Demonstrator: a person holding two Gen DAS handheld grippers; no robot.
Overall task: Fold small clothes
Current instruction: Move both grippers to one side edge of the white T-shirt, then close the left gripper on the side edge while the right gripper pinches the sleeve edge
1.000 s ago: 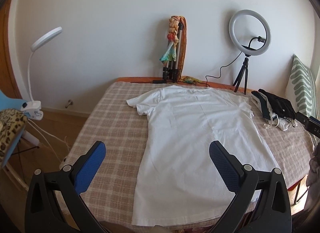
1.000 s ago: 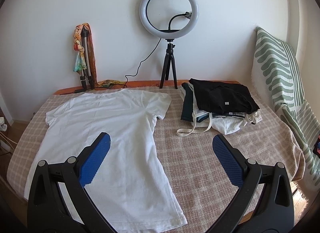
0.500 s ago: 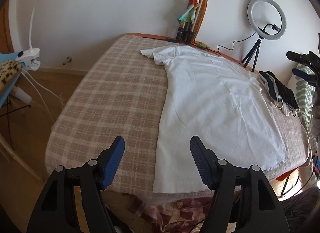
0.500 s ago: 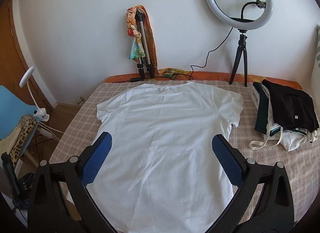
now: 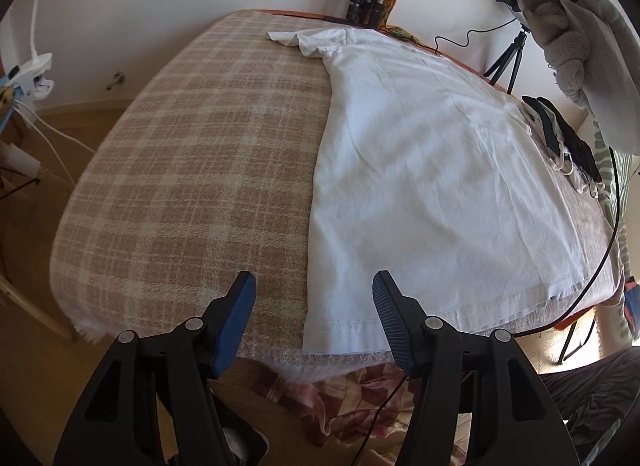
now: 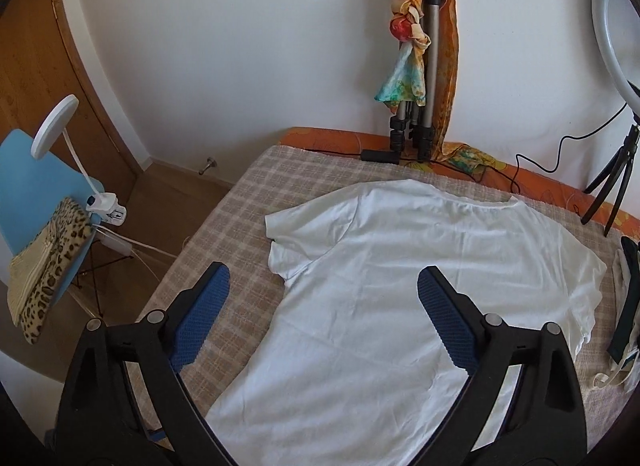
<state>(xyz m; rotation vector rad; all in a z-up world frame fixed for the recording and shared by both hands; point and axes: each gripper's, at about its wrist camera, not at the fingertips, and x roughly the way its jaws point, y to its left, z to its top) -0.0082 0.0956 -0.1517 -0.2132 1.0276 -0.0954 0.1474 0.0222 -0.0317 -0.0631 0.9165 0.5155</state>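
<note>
bed [image 5: 168, 153], plaid-covered | white T-shirt [image 5: 420, 169] spread flat on bed, hem at bed's near edge | clothes pile [image 5: 568, 141] beside shirt | left tool [image 5: 314, 298] released, above shirt's hem corner | right tool [image 6: 322, 292] released, over shirt's sleeve side

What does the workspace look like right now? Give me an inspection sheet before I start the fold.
Surface: plaid blanket covering the bed, hanging over the near edge.
Job's things: white T-shirt spread flat, unfolded, hem at the near edge.
Clutter: pile of dark and light clothes beside the shirt.
Grippers: left hand-held gripper open over the shirt's hem corner; right hand-held gripper open over the shirt, holding nothing.
Cables: black cable hanging past the bed's edge; ring-light cord along the wall.
Surroundings: folded tripod with scarf, ring light, blue chair, clip lamp.
</note>
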